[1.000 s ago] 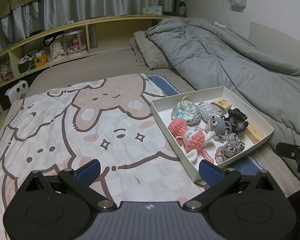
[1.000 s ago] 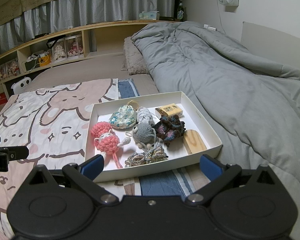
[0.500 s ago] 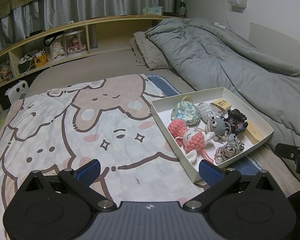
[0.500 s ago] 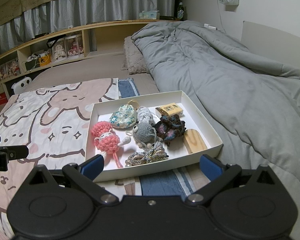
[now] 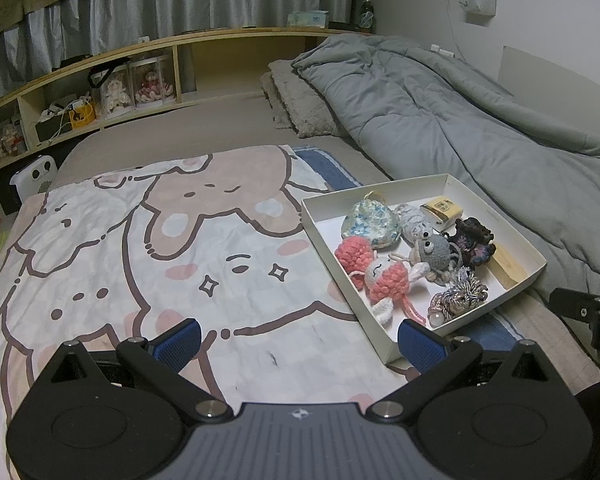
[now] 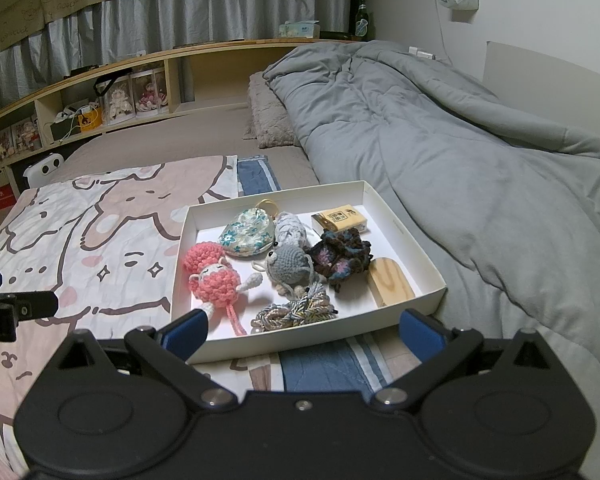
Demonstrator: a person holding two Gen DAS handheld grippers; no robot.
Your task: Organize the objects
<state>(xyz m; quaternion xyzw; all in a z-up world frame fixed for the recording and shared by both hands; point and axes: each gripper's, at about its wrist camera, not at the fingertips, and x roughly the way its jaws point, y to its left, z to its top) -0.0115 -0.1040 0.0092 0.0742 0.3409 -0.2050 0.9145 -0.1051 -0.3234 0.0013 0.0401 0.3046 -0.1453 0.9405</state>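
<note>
Bed blanket (image 6: pixel 112 248), white box (image 6: pixel 428 264) holding crochet toys (image 6: pixel 216 276), pouch (image 6: pixel 244 232), wooden block (image 6: pixel 392 282)

A shallow white cardboard tray (image 6: pixel 404 224) lies flat on the bed, near its right side beside the grey duvet. Inside: a pink crocheted doll (image 6: pixel 216 280), a grey crocheted creature (image 6: pixel 290 260), a floral pouch (image 6: pixel 246 232), a dark crocheted piece (image 6: pixel 342 258), a wooden block (image 6: pixel 392 286), a small yellow box (image 6: pixel 342 218), and braided cord (image 6: pixel 296 312).

Bedroom: bed (image 6: pixel 172 152), gray duvet (image 6: pixel 440 128)
</note>
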